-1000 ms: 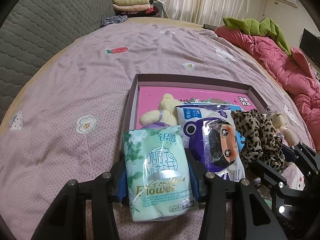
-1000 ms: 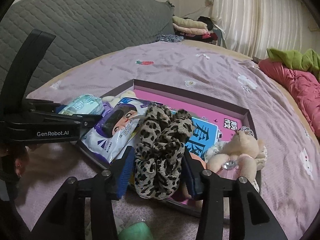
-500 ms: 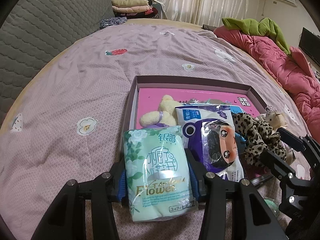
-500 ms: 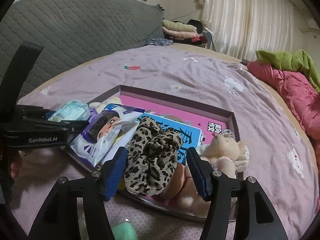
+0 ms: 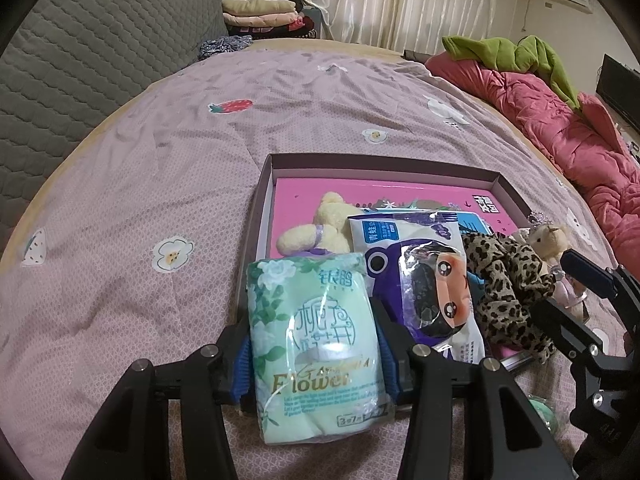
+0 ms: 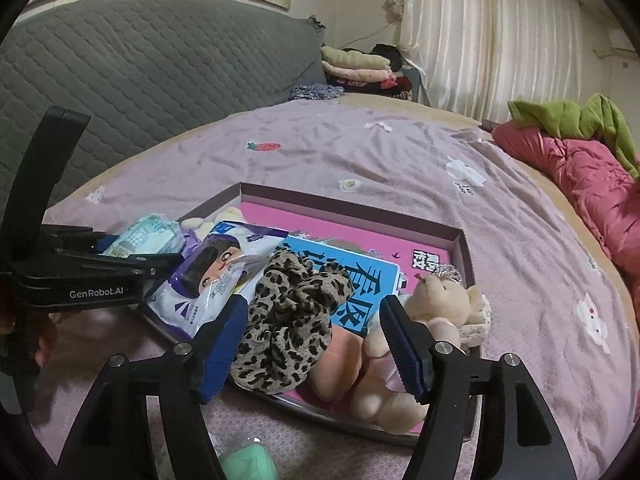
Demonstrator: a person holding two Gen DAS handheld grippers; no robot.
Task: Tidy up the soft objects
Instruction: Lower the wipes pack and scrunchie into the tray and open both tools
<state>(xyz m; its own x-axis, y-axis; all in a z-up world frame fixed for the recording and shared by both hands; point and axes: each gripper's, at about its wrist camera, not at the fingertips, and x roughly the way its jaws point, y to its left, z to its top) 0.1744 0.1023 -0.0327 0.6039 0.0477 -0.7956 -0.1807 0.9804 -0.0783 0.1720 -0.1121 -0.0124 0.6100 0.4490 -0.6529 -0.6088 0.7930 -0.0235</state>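
- Lilac bedding (image 5: 168, 168) printed with small flowers and strawberries is covering the bed, with a grey quilted headboard (image 6: 132, 80) behind it and a pink quilt (image 5: 560, 120) lying along the far side.
- A shallow purple tray (image 5: 380, 160) is sitting on the bedding, holding a cream plush (image 5: 316, 228), a purple wipes pack (image 5: 424, 280), a leopard-print scrunchie (image 6: 292, 320) and a beige teddy bear (image 6: 436, 312).
- The left gripper (image 5: 316, 348) is gripping a green tissue pack (image 5: 316, 332), its 2 fingers (image 5: 242, 364) pressing the sides, at the tray's near left corner.
- The right gripper (image 6: 316, 344) is opening, its fingers (image 6: 404, 348) standing wide; the scrunchie is lying in the tray between them, just beside the left pad, while the right one is clear of it.
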